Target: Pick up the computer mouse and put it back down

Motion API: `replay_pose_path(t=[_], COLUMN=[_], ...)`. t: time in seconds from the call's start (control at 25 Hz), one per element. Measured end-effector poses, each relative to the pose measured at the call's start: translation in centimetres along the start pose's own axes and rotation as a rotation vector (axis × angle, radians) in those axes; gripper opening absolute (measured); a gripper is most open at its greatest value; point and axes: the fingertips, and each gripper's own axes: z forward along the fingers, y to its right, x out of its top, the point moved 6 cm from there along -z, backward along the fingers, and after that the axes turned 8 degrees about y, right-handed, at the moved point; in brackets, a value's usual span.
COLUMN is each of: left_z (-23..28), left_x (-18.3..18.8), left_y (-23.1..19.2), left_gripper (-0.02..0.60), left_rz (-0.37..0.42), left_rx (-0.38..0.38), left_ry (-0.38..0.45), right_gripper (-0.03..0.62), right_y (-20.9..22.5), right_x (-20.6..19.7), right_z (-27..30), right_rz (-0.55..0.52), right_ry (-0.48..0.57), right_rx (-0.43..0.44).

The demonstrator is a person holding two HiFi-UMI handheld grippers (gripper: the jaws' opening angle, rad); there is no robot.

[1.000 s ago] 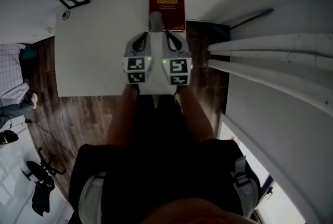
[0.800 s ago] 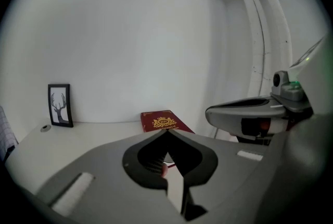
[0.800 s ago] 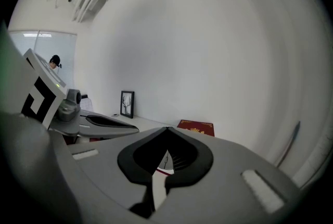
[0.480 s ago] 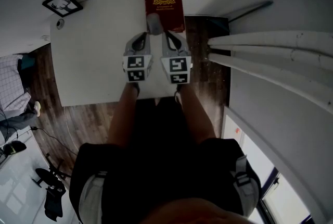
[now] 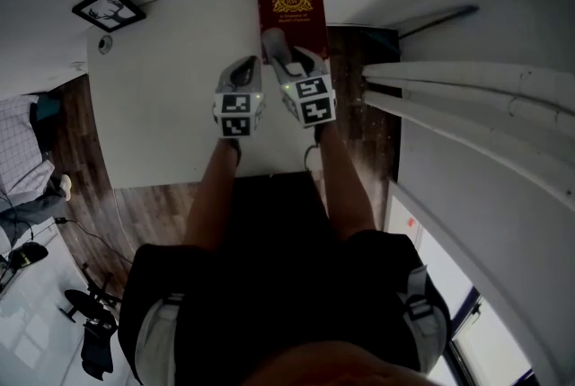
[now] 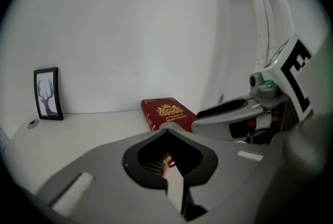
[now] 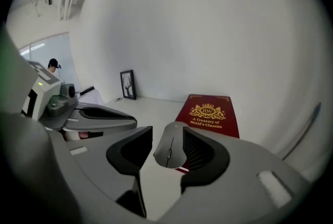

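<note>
**Gripper state.** The right gripper point(image 7: 167, 132) has its jaws apart; they have just been opening. The computer mouse point(image 7: 169, 153) sits between them, close against the ribbed pad of one jaw and with a clear gap to the other. Neither pad clamps it. The left gripper point(image 6: 166, 132) has its jaws closed tip to tip with nothing between them, and it hangs just beside the right gripper.

**Hazards.**
- Uneven closing: the mouse is off-centre in the gap. The nearer pad will probably reach it first and push it sideways or twist it before the far pad arrives.
- Slip: the shell is rounded and smooth and tapers toward the front. A grip set too high could squeeze it downward out of the pads.
- Snagging: the mouse lies at the near end of the red hardcover book point(image 7: 209, 113) on the white table point(image 5: 162, 97). Whether it rests partly on the cover cannot be determined. A jaw tip that goes too low could catch the book's edge.
- Crowding: the left gripper is near enough to collide with the right one.

**Appearance of the mouse.** It is a grey, matte, low-domed oval with a thin centre seam and a small scroll wheel. No cable is visible.
</note>
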Motion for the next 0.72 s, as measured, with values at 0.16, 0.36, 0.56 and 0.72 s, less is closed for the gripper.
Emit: replay_pose_path(t=[0.16, 0.36, 0.56, 0.72], left_z=[0.6, 1.0, 1.0, 1.1], left_x=[-0.2, -0.5, -0.7, -0.9], left_y=[-0.8, -1.6, -2.0, -2.5], left_gripper=[0.002, 0.002, 0.002, 0.002], left_rz=[-0.004, -0.014, -0.014, -0.02], left_rx=[-0.002, -0.009, -0.011, -0.011], left_ry=[-0.012, -0.017, -0.027, -0.033], right_gripper=[0.199, 0.218, 0.227, 0.24], right_y=[0.7, 1.6, 2.0, 2.0], right_x=[-0.6, -1.9, -2.3, -2.3], right_z=[2.1, 3.9, 4.9, 5.2], right_rz=[0.011, 0.041, 0.074, 0.114], right_ry=[-0.067, -0.133, -0.183, -0.178], right_rx=[-0.028, -0.023, -0.014, -0.008])
